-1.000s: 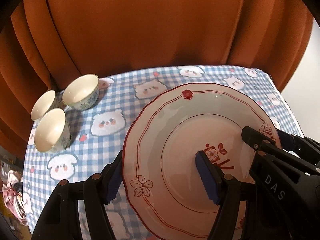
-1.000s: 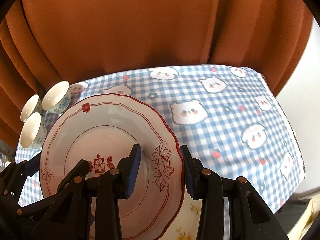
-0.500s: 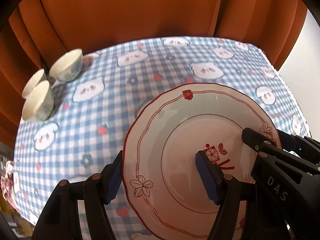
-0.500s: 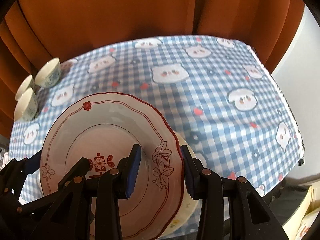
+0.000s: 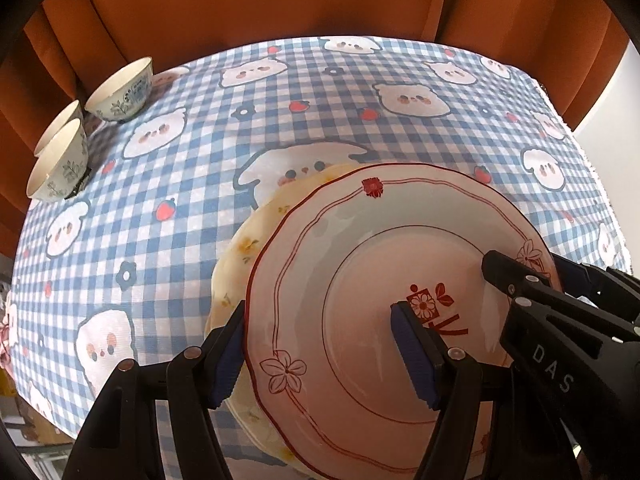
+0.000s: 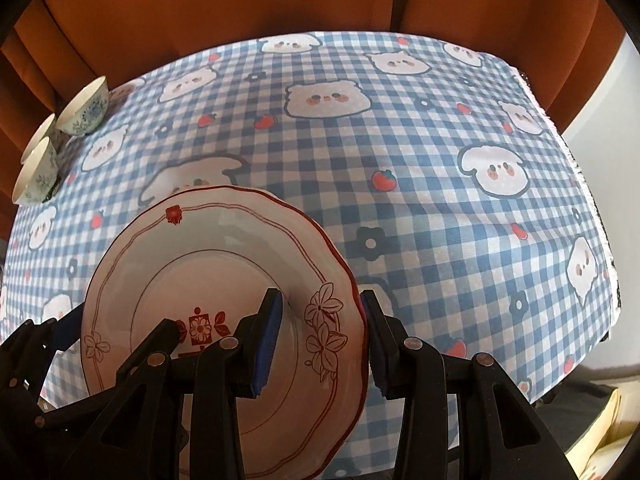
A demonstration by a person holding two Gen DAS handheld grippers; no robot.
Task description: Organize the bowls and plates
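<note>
Left gripper and right gripper both clamp the red-rimmed white ceramic plate; lower level, centred over the yellow-flowered cream plate, releasing together.

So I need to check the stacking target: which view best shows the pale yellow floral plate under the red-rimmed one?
The left wrist view: the pale yellow floral plate peeks out beyond the red-rimmed plate. In the right wrist view, the red-rimmed plate hides it entirely.

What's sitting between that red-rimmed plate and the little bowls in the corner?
Only bare checked tablecloth separates the red-rimmed plate from the three bowls, in both wrist views; a yellowish plate peeks out beneath it.
</note>
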